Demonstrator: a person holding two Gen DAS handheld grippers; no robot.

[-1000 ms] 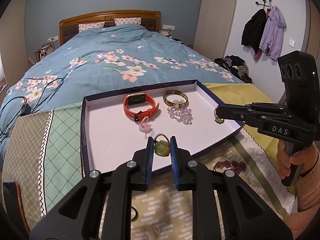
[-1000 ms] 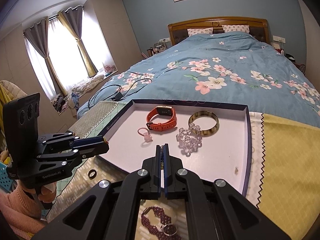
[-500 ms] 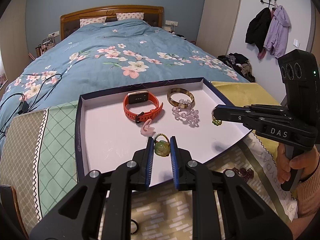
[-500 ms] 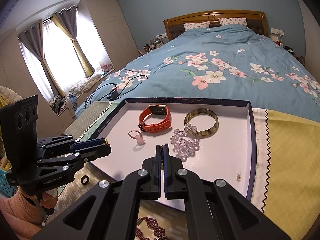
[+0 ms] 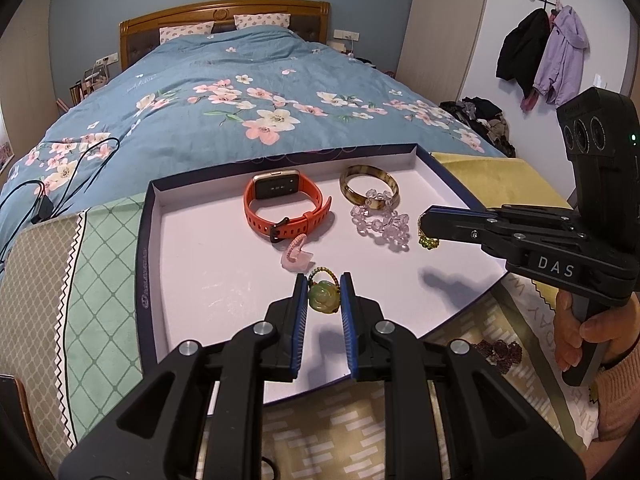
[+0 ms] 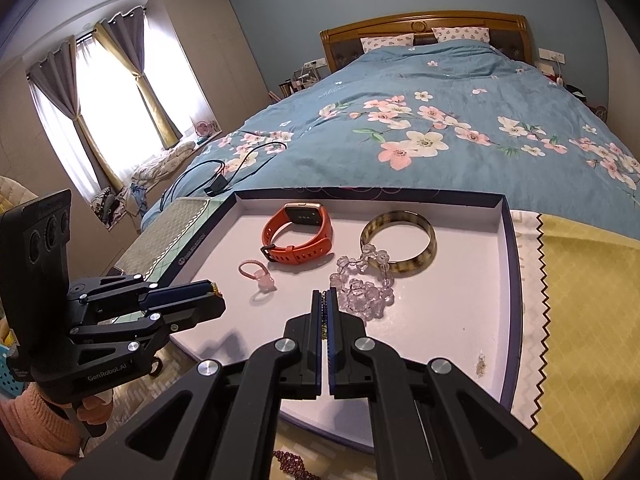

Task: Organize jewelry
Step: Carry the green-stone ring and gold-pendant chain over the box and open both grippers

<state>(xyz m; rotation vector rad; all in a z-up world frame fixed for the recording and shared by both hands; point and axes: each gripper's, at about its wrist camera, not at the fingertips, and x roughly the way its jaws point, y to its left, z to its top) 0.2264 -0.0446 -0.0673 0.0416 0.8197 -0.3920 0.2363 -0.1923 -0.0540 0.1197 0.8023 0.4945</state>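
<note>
Blue floral bedding (image 5: 248, 92) fills the background, with a wooden headboard (image 5: 224, 12) and two patterned pillows at the far end. One shallow white tray (image 5: 208, 264) with a dark rim lies at the foot of the bed on a patchwork cloth (image 5: 92, 264), its long side running left to right.

From left to right inside the tray are four loose pieces. One orange smartwatch (image 5: 286, 206) stands on its edge with its screen facing the bed end and its buckled strap curving toward the viewer. Just in front of it lies one small pink ring (image 5: 295, 252). To its right one tortoiseshell bangle (image 5: 369, 188) lies flat, and one clear bead bracelet (image 5: 380, 220) overlaps the bangle's near edge and trails toward the viewer.

The left gripper (image 5: 324, 296) hovers over the near part of the tray. Its jaws are partly closed on one green jade ring (image 5: 322, 298), whose beaded band (image 5: 321, 273) points away toward the pink ring.

The right gripper (image 6: 325, 312) reaches in over the right side of the tray. Its jaws are pressed almost together on one small gold-green trinket (image 5: 428, 242), which hangs from the tips beside the bead bracelet.

One dark red bead bracelet (image 5: 500, 350) lies on the cloth outside the tray's near right edge, and one dark ring (image 6: 154, 366) lies outside its near left.
</note>
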